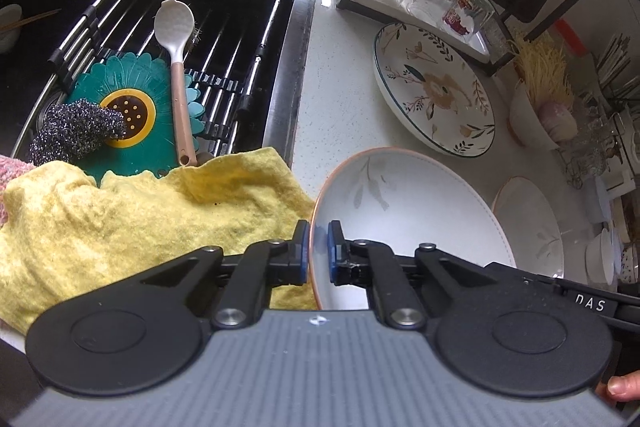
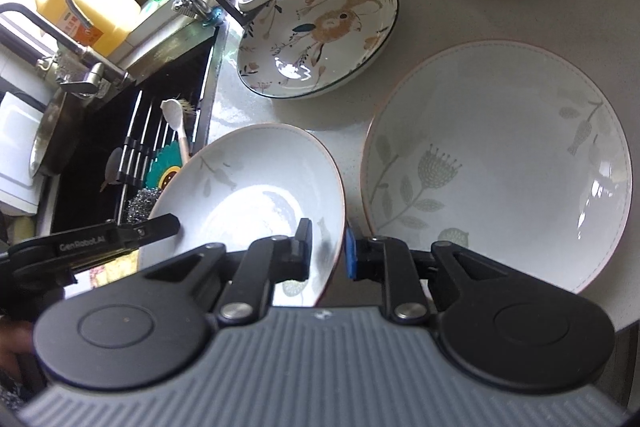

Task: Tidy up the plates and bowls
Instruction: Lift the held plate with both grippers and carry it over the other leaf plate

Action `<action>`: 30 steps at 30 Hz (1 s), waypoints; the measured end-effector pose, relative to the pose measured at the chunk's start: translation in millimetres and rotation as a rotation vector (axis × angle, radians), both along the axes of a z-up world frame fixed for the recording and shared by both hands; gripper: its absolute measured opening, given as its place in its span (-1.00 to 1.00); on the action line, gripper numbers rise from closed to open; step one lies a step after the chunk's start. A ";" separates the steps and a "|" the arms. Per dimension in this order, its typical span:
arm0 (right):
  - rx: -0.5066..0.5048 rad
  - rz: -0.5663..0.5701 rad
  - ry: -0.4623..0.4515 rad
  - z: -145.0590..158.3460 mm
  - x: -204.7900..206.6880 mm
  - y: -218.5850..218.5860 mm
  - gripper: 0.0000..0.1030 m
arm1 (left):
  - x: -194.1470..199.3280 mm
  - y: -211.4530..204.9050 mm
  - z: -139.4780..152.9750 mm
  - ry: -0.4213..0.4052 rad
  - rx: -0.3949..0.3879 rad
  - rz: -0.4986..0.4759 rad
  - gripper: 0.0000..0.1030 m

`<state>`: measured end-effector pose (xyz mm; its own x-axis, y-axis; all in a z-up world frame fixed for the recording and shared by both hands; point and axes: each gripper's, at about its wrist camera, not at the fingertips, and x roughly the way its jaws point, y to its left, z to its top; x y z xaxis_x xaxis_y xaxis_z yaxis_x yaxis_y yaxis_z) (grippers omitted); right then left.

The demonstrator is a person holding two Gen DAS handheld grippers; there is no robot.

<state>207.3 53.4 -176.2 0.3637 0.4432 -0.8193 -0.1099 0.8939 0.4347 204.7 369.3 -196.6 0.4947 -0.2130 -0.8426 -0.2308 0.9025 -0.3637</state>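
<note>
The speckled white bench (image 2: 352,131) carries two glossy round plates. A third, the pink-rimmed plate (image 2: 256,195), sits tilted near the sink edge, pinched by its rim in the left tool (image 1: 318,247) and the right tool (image 2: 329,247). Glazed ceramic could slip and chip.

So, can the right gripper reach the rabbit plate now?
Probably not yet: the right gripper is shut on the rim of the pink-rimmed plate, also held by the left gripper. The rabbit plate lies uncovered beyond.
</note>
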 end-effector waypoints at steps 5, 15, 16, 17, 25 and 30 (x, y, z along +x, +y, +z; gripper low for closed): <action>0.027 0.026 -0.031 11.4 12.5 -8.1 -0.61 | -5.6 -5.1 8.5 -0.023 -0.026 0.038 -0.81; 0.053 0.046 -0.140 44.8 20.9 -35.5 -0.61 | 1.9 -34.6 44.6 -0.120 -0.041 0.049 -0.82; 0.055 0.046 -0.150 47.8 21.0 -39.1 -0.62 | 2.3 -39.3 49.3 -0.132 -0.041 0.050 -0.82; 0.056 0.045 -0.158 50.6 20.9 -42.5 -0.61 | 2.3 -44.2 53.7 -0.145 -0.039 0.052 -0.82; 0.052 0.042 -0.251 66.7 15.4 -80.7 -0.61 | -9.5 -90.8 65.4 -0.195 -0.049 0.094 -0.82; 0.033 0.021 -0.270 69.9 11.7 -106.9 -0.61 | -19.6 -122.0 62.4 -0.183 -0.067 0.085 -0.83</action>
